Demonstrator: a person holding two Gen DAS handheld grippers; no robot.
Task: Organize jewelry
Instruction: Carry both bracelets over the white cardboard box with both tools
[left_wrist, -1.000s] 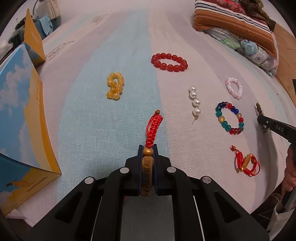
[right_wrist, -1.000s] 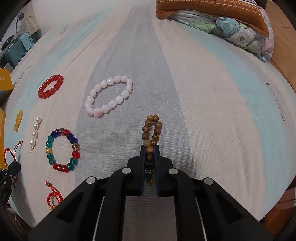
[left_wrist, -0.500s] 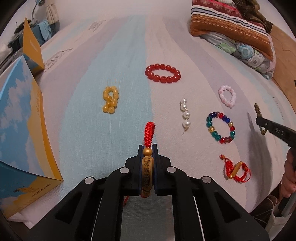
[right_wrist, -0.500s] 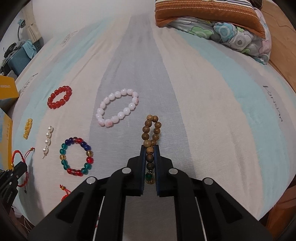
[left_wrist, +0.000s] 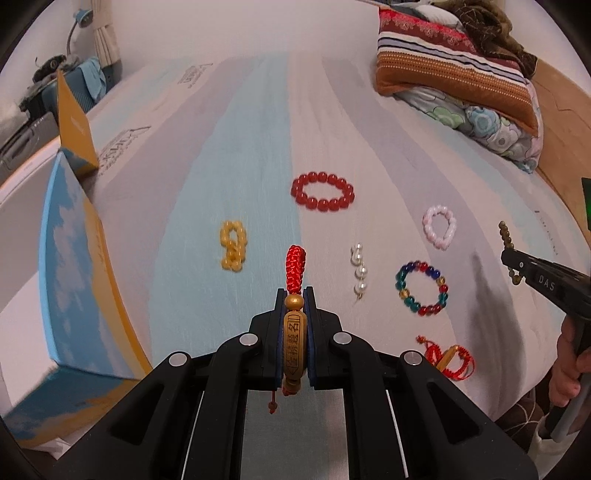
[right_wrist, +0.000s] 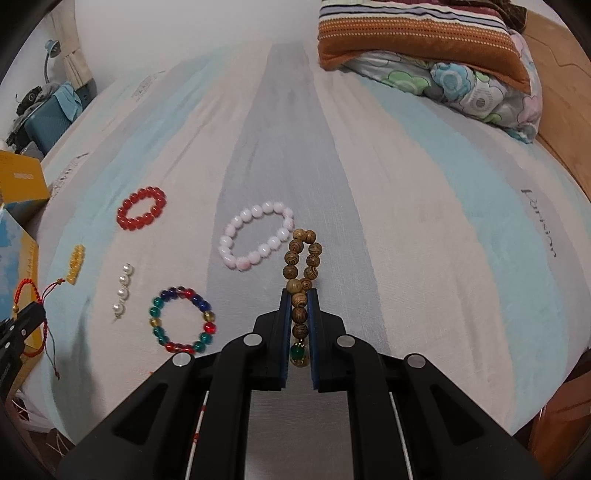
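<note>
The red cord bracelet with a gold tube charm (left_wrist: 294, 328), clamped between the left gripper's (left_wrist: 294, 299) jaws, and the wooden bead bracelet (right_wrist: 301, 275), clamped between the right gripper's (right_wrist: 299, 299) jaws, have both come up off the bed (right_wrist: 424, 221) over the last second: the jewelry left on the sheet looks smaller and farther below. That suggests both pickups are done and carrying comes next.

From the red cord bracelet, the yellow bead bracelet (left_wrist: 232, 251) lies at 10 o'clock, the red bead bracelet (left_wrist: 322, 191) at 12, the pearl strand (left_wrist: 359, 271) at 2. The multicolored bead bracelet (left_wrist: 421, 288) and a second red cord bracelet (left_wrist: 448, 356) lie toward 3 and 4.

Both grippers point steeply downward, side by side.
</note>
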